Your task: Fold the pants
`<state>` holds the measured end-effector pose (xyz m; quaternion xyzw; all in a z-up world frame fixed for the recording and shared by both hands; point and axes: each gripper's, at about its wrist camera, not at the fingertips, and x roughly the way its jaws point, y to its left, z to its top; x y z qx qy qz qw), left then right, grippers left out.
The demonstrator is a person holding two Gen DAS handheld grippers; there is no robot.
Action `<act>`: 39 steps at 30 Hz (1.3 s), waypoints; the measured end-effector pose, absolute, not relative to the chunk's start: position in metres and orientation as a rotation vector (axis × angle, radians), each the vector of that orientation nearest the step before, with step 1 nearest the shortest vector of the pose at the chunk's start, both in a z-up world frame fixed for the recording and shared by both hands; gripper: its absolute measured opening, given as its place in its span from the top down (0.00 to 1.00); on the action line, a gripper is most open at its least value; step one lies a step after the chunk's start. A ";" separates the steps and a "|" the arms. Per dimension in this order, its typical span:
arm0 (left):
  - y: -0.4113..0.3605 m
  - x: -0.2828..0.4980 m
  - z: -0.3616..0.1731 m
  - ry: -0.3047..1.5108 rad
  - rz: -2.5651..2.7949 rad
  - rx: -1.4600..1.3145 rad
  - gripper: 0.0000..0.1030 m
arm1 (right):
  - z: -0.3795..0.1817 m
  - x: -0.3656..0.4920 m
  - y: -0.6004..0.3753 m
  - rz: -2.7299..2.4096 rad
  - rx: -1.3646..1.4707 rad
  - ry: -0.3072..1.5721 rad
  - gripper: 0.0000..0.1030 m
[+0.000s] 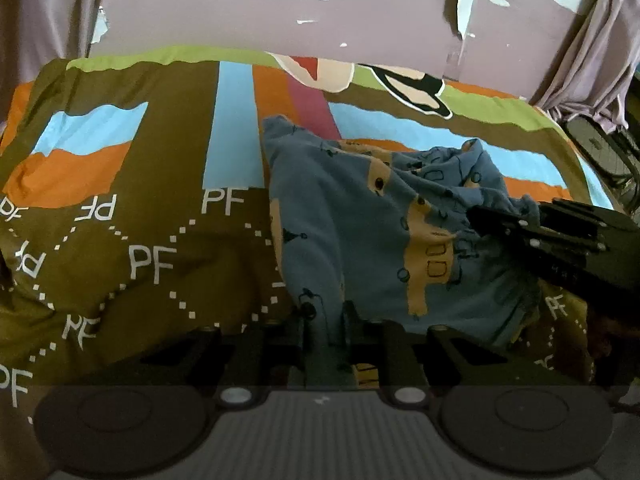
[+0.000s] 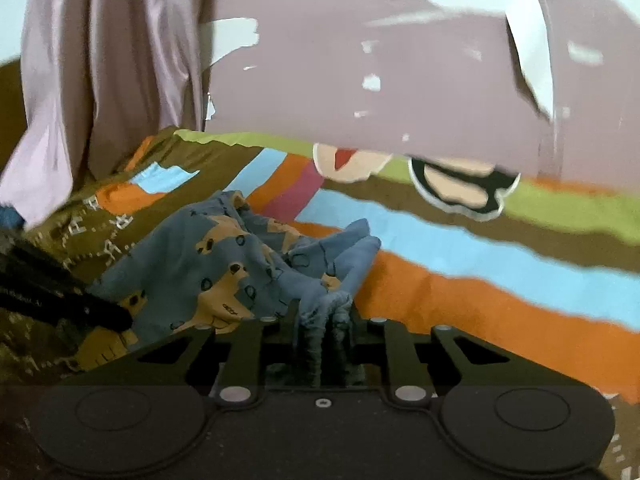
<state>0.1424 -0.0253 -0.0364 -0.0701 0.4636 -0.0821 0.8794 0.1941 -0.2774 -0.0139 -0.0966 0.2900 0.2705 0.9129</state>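
The blue pants (image 1: 360,220) lie in a bunched heap on the bed, on top of a bright bedsheet (image 1: 120,240) with brown, orange and sky-blue stripes and white "PF" letters. The pants have tan patches and little dark drawings on them. They are not flat yet. One part is smooth and the other part is all wrinkled up.

The left gripper (image 1: 326,320) is closed tight on the near edge of the pants. A strip of blue cloth runs between its fingers. The right gripper (image 2: 326,316) is also closed tight, and it has a scrunched bundle of the blue cloth squeezed in it.

The pants look soft, thin and light. They will flop and sag, and they will not keep a shape by themselves. A good place to hold them is by an edge or a corner, one in each gripper, well apart, so the cloth pulls flat.

Behind the bed is a pinkish wall (image 1: 280,12) with peeling paint. A pale purple curtain (image 2: 100,80) hangs at the side.
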 end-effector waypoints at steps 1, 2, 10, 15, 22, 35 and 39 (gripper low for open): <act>-0.023 0.142 -0.036 0.962 -0.173 -0.157 0.83 | -0.012 0.187 -0.273 0.547 -0.245 0.568 0.80; -0.021 0.142 -0.035 0.956 -0.175 -0.169 0.84 | -0.011 0.181 -0.268 0.536 -0.286 0.543 0.80; -0.024 0.142 -0.016 0.873 -0.206 -0.126 0.85 | 0.000 0.168 -0.257 0.492 -0.412 0.422 0.81; -0.034 0.153 0.004 0.819 -0.224 -0.068 0.85 | 0.015 0.177 -0.264 0.463 -0.401 0.377 0.81; -0.052 0.217 0.024 0.767 -0.240 -0.036 0.84 | 0.040 0.234 -0.271 0.445 -0.457 0.327 0.81; -0.056 0.319 -0.020 0.799 -0.297 -0.104 0.83 | 0.010 0.363 -0.290 0.462 -0.451 0.539 0.80; -0.045 0.329 -0.049 0.855 -0.307 -0.128 0.78 | -0.017 0.376 -0.286 0.478 -0.483 0.608 0.79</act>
